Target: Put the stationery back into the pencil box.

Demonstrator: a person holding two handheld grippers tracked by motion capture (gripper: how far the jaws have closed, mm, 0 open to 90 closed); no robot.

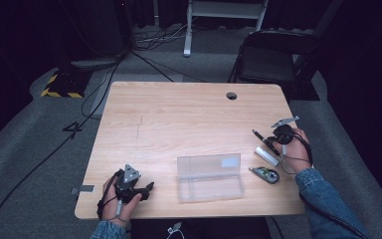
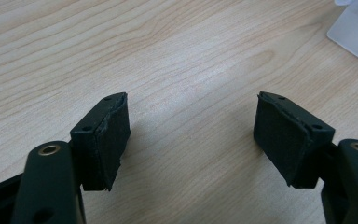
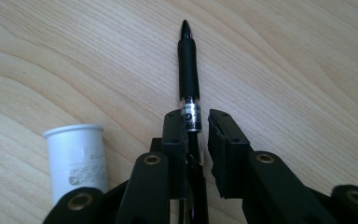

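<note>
From the high view, my right claw (image 1: 272, 141) sits at the desk's (image 1: 179, 119) right edge over the pen (image 1: 263, 140), with the clear case (image 1: 209, 177) near the front.

My left claw (image 2: 191, 135) hangs wide open and empty over bare wood.

The right gripper view shows the pen (image 3: 189, 79) between nearly closed jaws, a sliver of gap on one side. A grip this loose and far back could let it swing or slip, or nudge the white tube (image 3: 76, 158) beside it.

Left gripper (image 1: 148, 188) sits low at the near edge, jaws spread wide. Right gripper (image 1: 267, 143) reaches in from the far right, jaws nearly closed, seemingly pinching.
</note>
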